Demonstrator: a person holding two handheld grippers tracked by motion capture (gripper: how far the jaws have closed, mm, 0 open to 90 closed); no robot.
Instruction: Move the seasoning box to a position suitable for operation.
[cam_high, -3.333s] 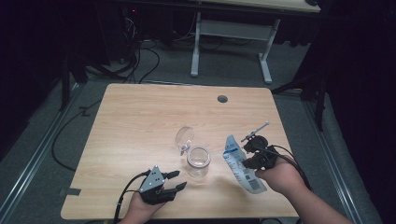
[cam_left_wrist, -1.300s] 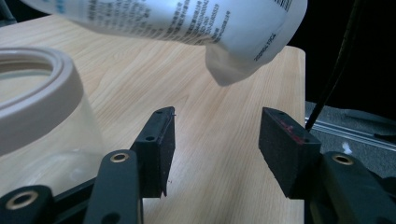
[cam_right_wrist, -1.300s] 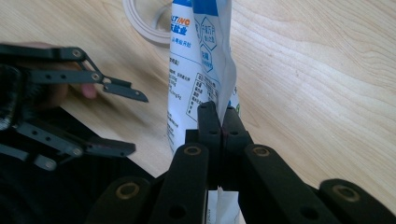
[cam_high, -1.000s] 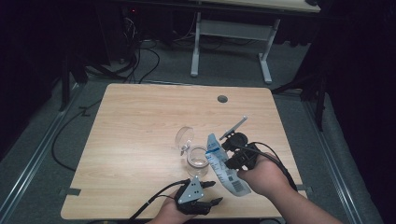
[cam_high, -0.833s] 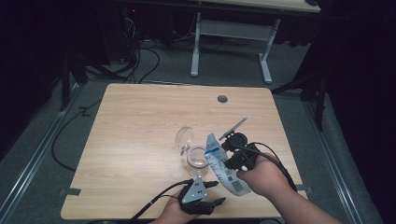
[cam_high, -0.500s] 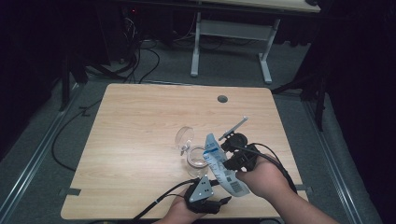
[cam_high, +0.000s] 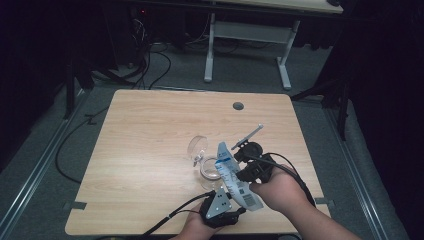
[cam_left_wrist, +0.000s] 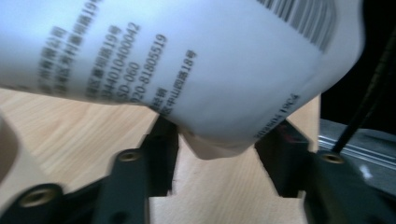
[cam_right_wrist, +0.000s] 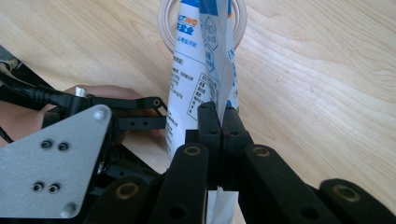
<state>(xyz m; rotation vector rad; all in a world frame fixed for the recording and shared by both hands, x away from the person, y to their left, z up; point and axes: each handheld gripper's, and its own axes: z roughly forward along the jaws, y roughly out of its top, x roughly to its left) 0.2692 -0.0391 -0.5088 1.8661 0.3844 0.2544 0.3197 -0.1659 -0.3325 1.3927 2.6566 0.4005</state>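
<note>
A white and blue pouch (cam_high: 232, 175) hangs tilted with its top end over the mouth of a clear glass jar (cam_high: 209, 170). My right gripper (cam_high: 235, 169) is shut on the pouch near its middle. In the right gripper view its jaws (cam_right_wrist: 222, 112) pinch the pouch (cam_right_wrist: 201, 70) over the jar rim (cam_right_wrist: 163, 18). My left gripper (cam_high: 234, 209) sits at the table's front edge under the pouch's bottom end. Its jaws (cam_left_wrist: 217, 140) have just been closing, with the pouch's bottom corner (cam_left_wrist: 187, 70) between them and no clear squeeze on it.
The jar's round glass lid (cam_high: 198, 147) stands beside the jar. The wooden table (cam_high: 150, 150) has a grey grommet hole (cam_high: 238, 106) near its far edge. Behind it stand a white desk frame (cam_high: 215, 50) and cables on the floor (cam_high: 150, 65).
The right hand has carried the pouch left, over the jar. The left gripper has moved right along the front edge, in under the pouch's bottom end.
</note>
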